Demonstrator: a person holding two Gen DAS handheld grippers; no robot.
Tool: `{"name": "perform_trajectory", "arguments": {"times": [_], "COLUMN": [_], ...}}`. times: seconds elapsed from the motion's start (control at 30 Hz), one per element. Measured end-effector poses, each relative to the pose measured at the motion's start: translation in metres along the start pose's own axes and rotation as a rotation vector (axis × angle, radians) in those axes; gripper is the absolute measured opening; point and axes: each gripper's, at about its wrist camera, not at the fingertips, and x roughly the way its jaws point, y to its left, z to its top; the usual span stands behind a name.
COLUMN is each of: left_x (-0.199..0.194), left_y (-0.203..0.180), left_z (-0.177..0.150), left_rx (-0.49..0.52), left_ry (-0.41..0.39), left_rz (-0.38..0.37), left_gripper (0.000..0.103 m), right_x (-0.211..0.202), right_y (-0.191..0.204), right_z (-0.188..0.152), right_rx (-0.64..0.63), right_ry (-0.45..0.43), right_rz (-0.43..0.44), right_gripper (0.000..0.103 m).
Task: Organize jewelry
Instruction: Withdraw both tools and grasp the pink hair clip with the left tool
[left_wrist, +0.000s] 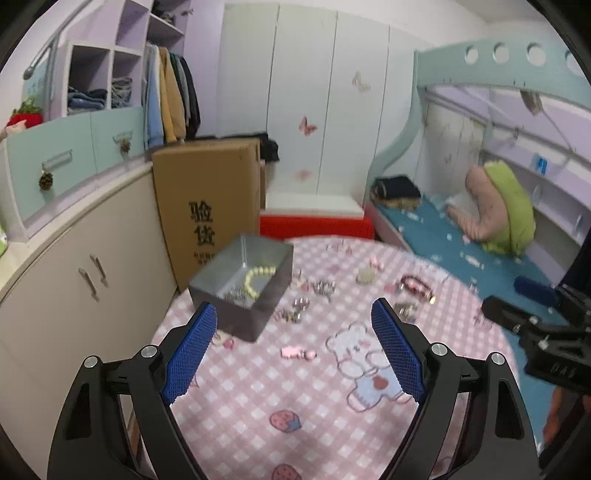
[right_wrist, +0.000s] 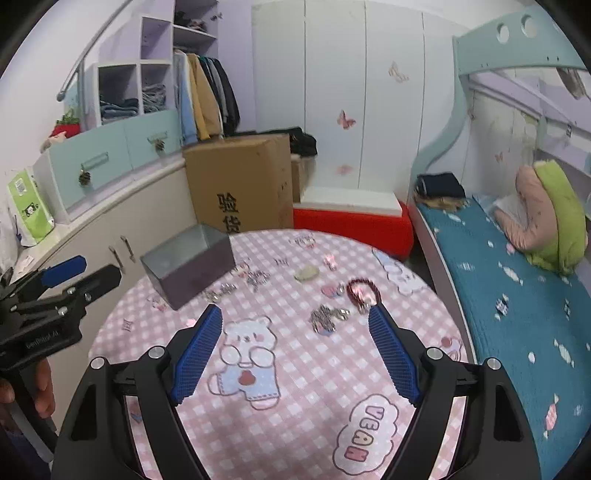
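On the desk a grey box holds a yellow bracelet; left tongs and right tongs both stand wide, holding nothing.

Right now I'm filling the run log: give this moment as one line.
left gripper open, empty | right gripper open, empty | grey metal box holds yellow bead bracelet | red bead bracelet on table

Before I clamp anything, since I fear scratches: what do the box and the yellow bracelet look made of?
The box looks like thin sheet metal: dull grey, brushed sheen inside. The yellow bracelet inside seems glossy pale beads, plastic or stone; too blurred to tell.
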Motion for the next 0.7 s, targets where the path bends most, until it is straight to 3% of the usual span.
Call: {"name": "perform_trajectory", "arguments": {"times": [0.4,0.63,0.67,0.7], "left_x": [0.102,0.138,0.14,0.143], "left_y": [-0.007,-0.01,-0.01,-0.01], "left_z": [-0.043,-0.052,-0.052,-0.052], "left_rx": [0.011,0.033,0.034,0.034], "left_ry": [0.252,0.319,0.322,0.325], "left_rz": [0.022,0.053,0.055,0.057], "left_gripper": [0.083,0.083,0.081,0.071], "right_x": [0.072,0.106,0.11,0.115], "right_y": [-0.037,-0.055,-0.057,-0.059], "right_z": [-0.031,-0.04,-0.04,-0.041], "right_rx": [0.078,0.106,0.111,0.114], "right_ry": [0.165,0.232,0.238,0.245], "right_rz": [-0.007,-0.01,-0.011,-0.014], "right_gripper": [0.08,0.08,0.08,0.08]}}
